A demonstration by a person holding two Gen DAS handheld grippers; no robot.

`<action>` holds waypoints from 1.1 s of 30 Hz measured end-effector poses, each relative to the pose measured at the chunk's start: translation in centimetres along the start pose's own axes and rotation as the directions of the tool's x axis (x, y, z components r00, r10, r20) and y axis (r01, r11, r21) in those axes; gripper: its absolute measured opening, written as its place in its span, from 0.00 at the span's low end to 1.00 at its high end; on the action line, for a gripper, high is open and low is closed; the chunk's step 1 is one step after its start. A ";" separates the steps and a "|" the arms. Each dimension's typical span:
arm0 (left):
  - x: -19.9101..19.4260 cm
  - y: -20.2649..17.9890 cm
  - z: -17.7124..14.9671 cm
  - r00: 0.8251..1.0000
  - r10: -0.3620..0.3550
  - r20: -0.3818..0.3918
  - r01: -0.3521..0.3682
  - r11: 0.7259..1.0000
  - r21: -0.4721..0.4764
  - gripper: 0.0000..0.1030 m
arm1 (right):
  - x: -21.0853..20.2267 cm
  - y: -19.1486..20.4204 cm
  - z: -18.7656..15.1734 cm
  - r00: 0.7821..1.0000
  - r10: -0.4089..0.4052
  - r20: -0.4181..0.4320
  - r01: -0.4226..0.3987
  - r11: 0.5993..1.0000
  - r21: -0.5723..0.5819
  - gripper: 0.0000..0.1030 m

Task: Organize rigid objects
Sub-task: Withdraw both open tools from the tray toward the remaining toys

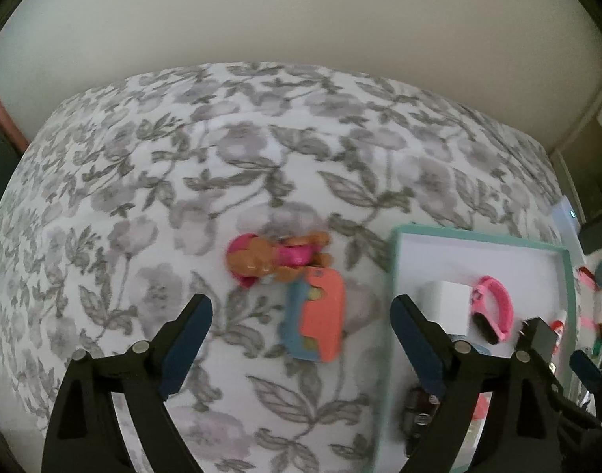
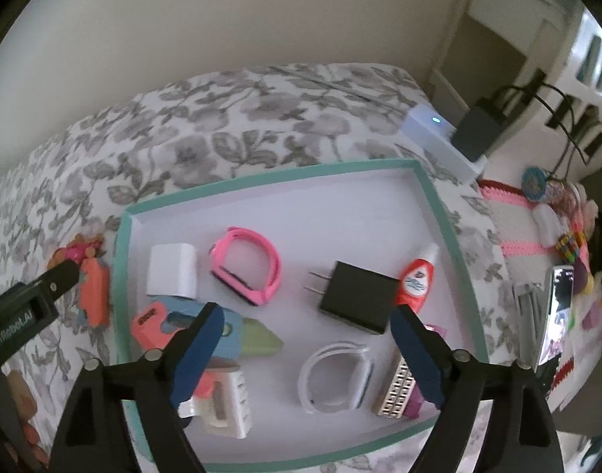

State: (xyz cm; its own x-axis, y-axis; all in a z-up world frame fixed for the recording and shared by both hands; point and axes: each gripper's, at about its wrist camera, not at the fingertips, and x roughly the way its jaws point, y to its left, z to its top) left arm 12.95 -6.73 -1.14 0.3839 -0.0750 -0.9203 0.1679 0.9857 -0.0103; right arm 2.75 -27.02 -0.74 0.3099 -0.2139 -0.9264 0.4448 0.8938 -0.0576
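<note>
My left gripper (image 1: pixel 301 304) hangs open over the floral bedspread (image 1: pixel 163 205). Just beyond its fingers lie a pink and brown toy dog (image 1: pixel 277 258) and a coral and blue toy car (image 1: pixel 318 317). Nothing is held. My right gripper (image 2: pixel 306 313) stands open over the teal-rimmed tray (image 2: pixel 121 276), empty. The tray holds a white charger cube (image 2: pixel 172 272), a pink watch (image 2: pixel 247 266), a black plug adapter (image 2: pixel 356 301), a red bottle (image 2: pixel 413 280), a white band (image 2: pixel 336 374) and several small toys. The toy car (image 2: pixel 94 295) lies left of the tray.
A white power box with a blue light (image 2: pixel 438 134) and a black adapter (image 2: pixel 478 130) sit past the tray's far right corner. A phone (image 2: pixel 557 307) and small trinkets on a pink and white knit cloth (image 2: pixel 509 248) lie to the right. A wall backs the bed.
</note>
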 end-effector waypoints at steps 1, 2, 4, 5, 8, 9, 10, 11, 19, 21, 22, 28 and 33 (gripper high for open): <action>0.0 0.6 0.1 1.000 0.007 0.001 -0.007 1.000 -0.012 0.92 | 0.0 0.5 0.0 1.000 0.001 0.001 -0.001 1.000 -0.010 0.89; 0.0 1.2 0.2 1.000 0.014 0.003 -0.014 1.000 -0.022 0.93 | 0.0 0.9 0.0 1.000 0.004 0.003 -0.004 1.000 -0.020 0.92; 0.1 2.5 0.4 1.000 0.028 0.006 -0.028 0.999 -0.043 0.93 | -0.1 1.9 -0.1 1.000 0.012 0.008 -0.012 0.999 -0.043 0.96; 0.1 3.4 0.5 0.999 0.034 0.009 -0.034 0.998 -0.058 0.93 | -0.2 2.3 -0.1 1.000 0.013 0.010 -0.013 0.999 -0.052 0.98; 0.1 5.4 0.7 0.999 0.048 0.012 -0.047 0.994 -0.100 0.93 | -0.2 3.7 -0.1 1.000 0.017 0.013 -0.016 0.997 -0.082 0.98; 0.1 6.0 0.7 0.999 0.053 0.012 -0.052 0.992 -0.113 0.93 | -0.2 4.1 -0.2 1.000 0.019 0.013 -0.017 0.996 -0.092 0.98; 0.1 6.8 0.7 0.998 0.056 0.011 -0.054 0.990 -0.131 0.93 | -0.2 4.4 -0.2 1.000 0.019 0.013 -0.018 0.995 -0.097 0.98; 0.1 7.5 0.8 0.998 0.056 0.011 -0.054 0.988 -0.144 0.93 | -0.2 5.0 -0.2 1.000 0.021 0.013 -0.019 0.994 -0.107 0.98; 1.1 9.8 1.1 0.999 0.046 0.001 -0.045 0.982 -0.183 0.93 | -0.3 8.2 -0.4 0.994 0.109 0.001 -0.108 0.986 -0.130 0.98; 1.9 9.7 1.2 1.000 0.023 -0.015 -0.026 0.983 -0.180 0.93 | -0.3 9.5 -0.3 0.990 0.143 0.005 -0.141 0.979 -0.149 0.98; 2.3 9.6 1.2 1.000 0.017 -0.022 -0.020 0.984 -0.176 0.93 | -0.4 10.1 -0.3 0.988 0.156 0.009 -0.153 0.976 -0.157 0.98; 3.2 11.1 1.7 1.000 0.010 -0.024 -0.016 0.970 -0.242 0.93 | 0.4 13.9 0.5 0.974 0.227 0.004 -0.221 0.952 -0.211 0.86; 3.7 12.7 2.0 1.000 0.005 -0.022 -0.011 0.954 -0.298 0.93 | 1.7 16.2 0.9 0.964 0.265 -0.030 -0.265 0.935 -0.238 0.78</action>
State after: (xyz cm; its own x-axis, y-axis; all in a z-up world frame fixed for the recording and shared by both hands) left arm 18.29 5.18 -3.86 0.3648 -0.0666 -0.9287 -0.1151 0.9866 -0.1159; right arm 11.23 -13.21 -2.88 0.3918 0.0426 -0.9191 0.1341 0.9856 0.1029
